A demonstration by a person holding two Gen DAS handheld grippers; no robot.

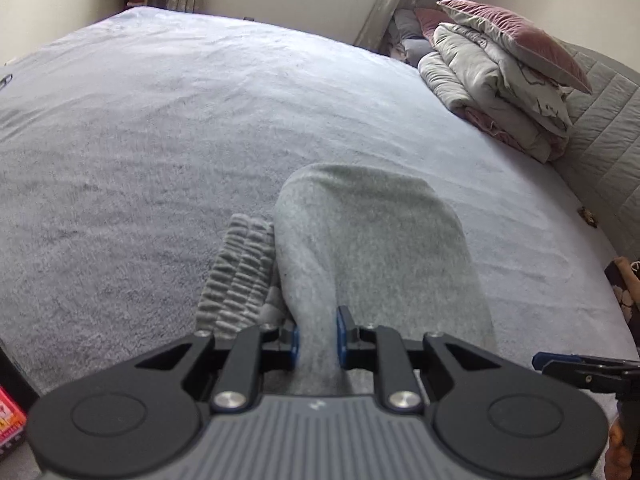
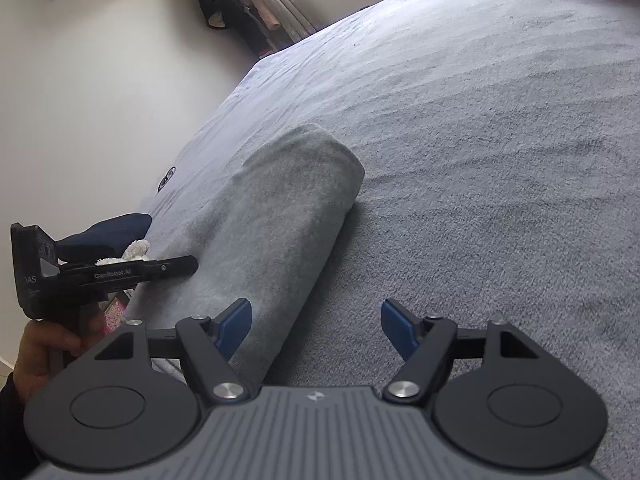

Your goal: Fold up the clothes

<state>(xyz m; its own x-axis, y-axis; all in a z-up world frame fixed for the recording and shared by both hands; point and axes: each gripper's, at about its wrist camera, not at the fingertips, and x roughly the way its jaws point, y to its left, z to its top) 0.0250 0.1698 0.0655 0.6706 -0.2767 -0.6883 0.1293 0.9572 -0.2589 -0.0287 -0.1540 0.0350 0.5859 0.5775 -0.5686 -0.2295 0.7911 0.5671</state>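
A grey folded garment [image 1: 372, 240] lies on the pale blue bed [image 1: 160, 140], and its ribbed waistband [image 1: 240, 272] shows at its left side. My left gripper [image 1: 318, 336] is shut on a raised fold of the garment's near end, with the blue pads pressing the cloth from both sides. In the right wrist view the garment [image 2: 288, 216] is a long thick fold that runs away from me. My right gripper [image 2: 316, 320] stands open just above the bed [image 2: 480, 160], its left pad beside the garment's right edge and nothing between the pads. A hand [image 2: 40, 348] holds the left gripper [image 2: 100, 276].
Folded quilts under a mauve pillow [image 1: 508, 80] are stacked at the far right by the quilted headboard [image 1: 600, 128]. A red box [image 1: 8, 420] sits beyond the bed's left edge. A small dark object [image 2: 166, 178] lies near that edge. Clothes [image 2: 240, 0] hang in the far corner.
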